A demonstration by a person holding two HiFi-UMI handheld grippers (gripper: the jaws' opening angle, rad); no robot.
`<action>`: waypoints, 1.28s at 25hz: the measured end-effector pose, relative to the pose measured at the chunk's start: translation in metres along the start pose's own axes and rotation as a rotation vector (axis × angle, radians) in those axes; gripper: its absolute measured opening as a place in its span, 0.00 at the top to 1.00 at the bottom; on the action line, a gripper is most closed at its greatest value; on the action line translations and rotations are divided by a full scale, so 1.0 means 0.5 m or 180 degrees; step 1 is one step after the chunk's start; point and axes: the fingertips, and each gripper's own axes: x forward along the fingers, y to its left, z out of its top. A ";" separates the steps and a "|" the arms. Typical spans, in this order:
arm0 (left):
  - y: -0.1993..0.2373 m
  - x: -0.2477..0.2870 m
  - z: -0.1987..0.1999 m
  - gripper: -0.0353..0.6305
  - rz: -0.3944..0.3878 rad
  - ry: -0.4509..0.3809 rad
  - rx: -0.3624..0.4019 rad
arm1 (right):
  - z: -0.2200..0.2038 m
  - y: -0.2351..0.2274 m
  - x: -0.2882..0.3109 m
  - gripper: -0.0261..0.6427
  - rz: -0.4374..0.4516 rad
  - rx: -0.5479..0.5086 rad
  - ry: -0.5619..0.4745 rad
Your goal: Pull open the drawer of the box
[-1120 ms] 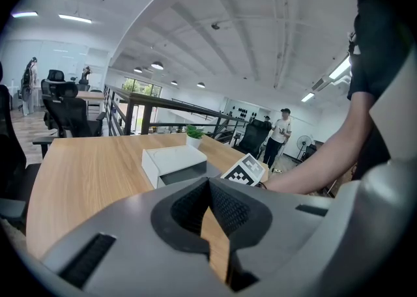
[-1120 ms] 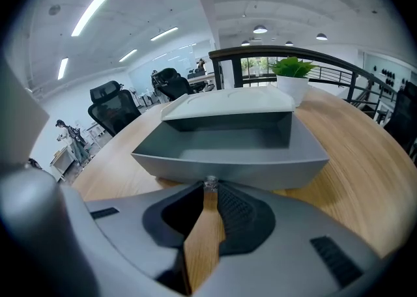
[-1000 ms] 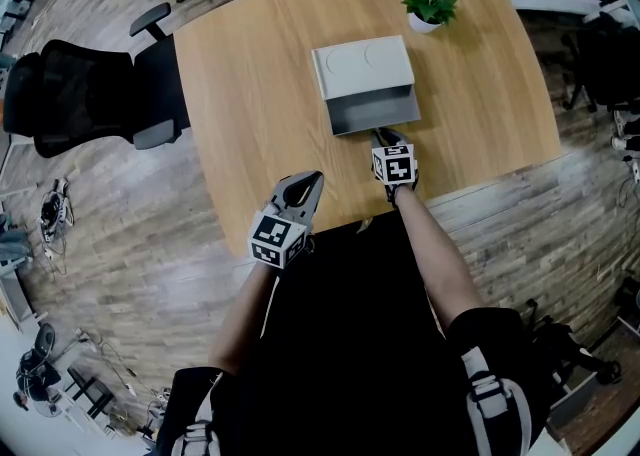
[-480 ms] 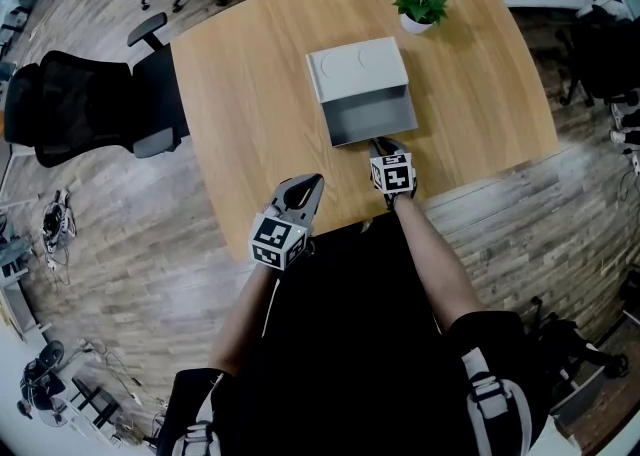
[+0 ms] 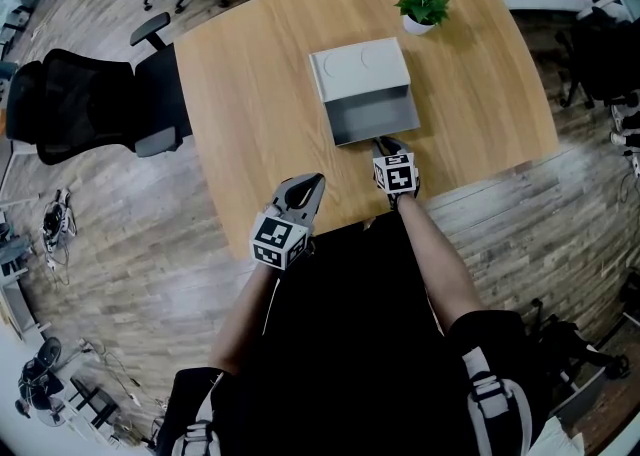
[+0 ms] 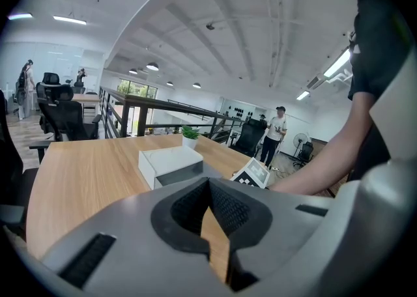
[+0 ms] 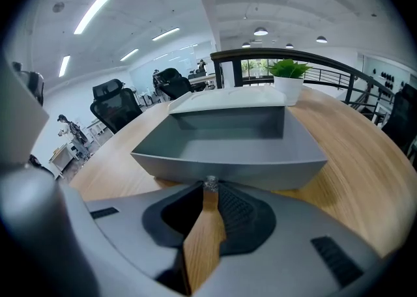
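Observation:
A white box (image 5: pixel 360 66) stands in the middle of the wooden table (image 5: pixel 250 94), and its grey drawer (image 5: pixel 372 116) is slid out toward me. The drawer (image 7: pixel 228 149) looks empty in the right gripper view. My right gripper (image 5: pixel 384 145) is at the drawer's front, its jaws shut on the small knob (image 7: pixel 210 183) there. My left gripper (image 5: pixel 306 188) hovers at the table's near edge, left of the drawer, shut with nothing in it. From the left gripper view the box (image 6: pixel 171 162) lies ahead, beyond the shut left gripper (image 6: pixel 209 182).
A small potted plant (image 5: pixel 422 2) stands behind the box to the right. A black office chair (image 5: pixel 90 104) sits at the table's left side. Bare tabletop lies left and right of the box. A person (image 6: pixel 277 134) stands far off.
The right gripper has drawn slightly back toward me with the knob, and the drawer is a little further out. The left gripper has stayed put.

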 end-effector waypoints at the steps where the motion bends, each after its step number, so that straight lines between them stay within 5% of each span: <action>1: 0.001 -0.002 0.001 0.91 0.0003 -0.0005 0.0005 | 0.000 -0.001 -0.001 0.84 -0.0009 -0.0018 -0.0002; 17: 0.011 0.000 0.009 0.91 0.0064 -0.0083 -0.0061 | -0.009 -0.001 -0.057 0.85 0.0105 0.0119 -0.0252; 32: 0.016 0.014 0.020 0.91 0.0188 -0.0142 -0.0119 | 0.026 -0.017 -0.181 0.92 0.0251 -0.0293 -0.0543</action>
